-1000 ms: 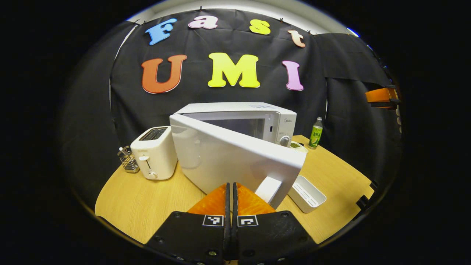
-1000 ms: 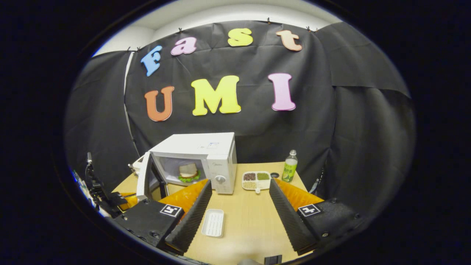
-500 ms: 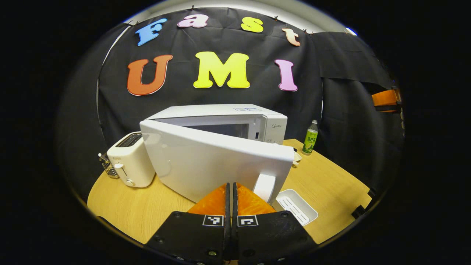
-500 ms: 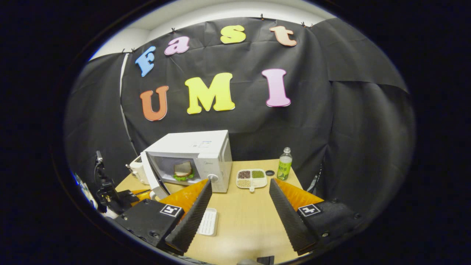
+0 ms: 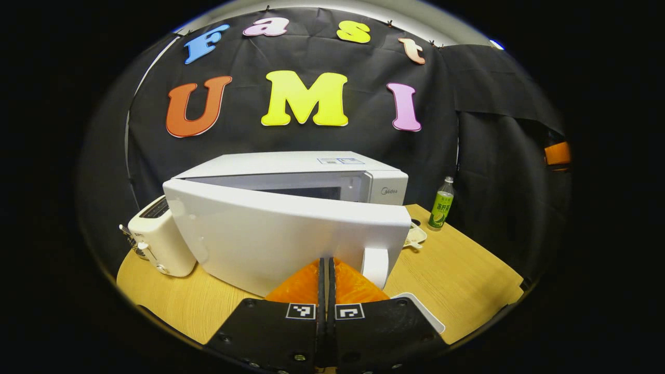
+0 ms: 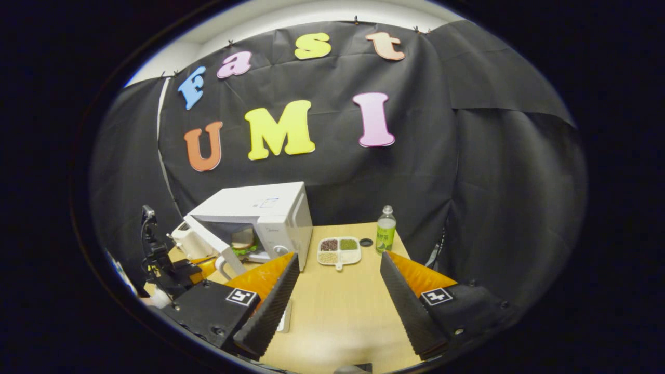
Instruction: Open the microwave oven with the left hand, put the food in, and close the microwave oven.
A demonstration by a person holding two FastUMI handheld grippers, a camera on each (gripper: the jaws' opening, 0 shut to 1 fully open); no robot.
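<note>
Microwave (image 5: pixel 291 208) door (image 5: pixel 291 239) ajar, logo unreadable, left gripper (image 5: pixel 326 265) closed

The microwave door (image 5: pixel 291 234) hides the oven cavity; the white tray (image 5: pixel 423 314) sits half behind the tongs.

Brand name on microwave (image 5: pixel 387 188) front panel, small, roughly "Midea". Sticker on microwave top, print illegible. Green label on bottle (image 5: pixel 439 205), unreadable. Square black-and-white markers on gripper fingers (image 5: pixel 301 310).

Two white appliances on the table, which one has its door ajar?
The microwave, the larger box: its door is swung partly out, sandwich inside. The toaster beside it has only top slots.
</note>
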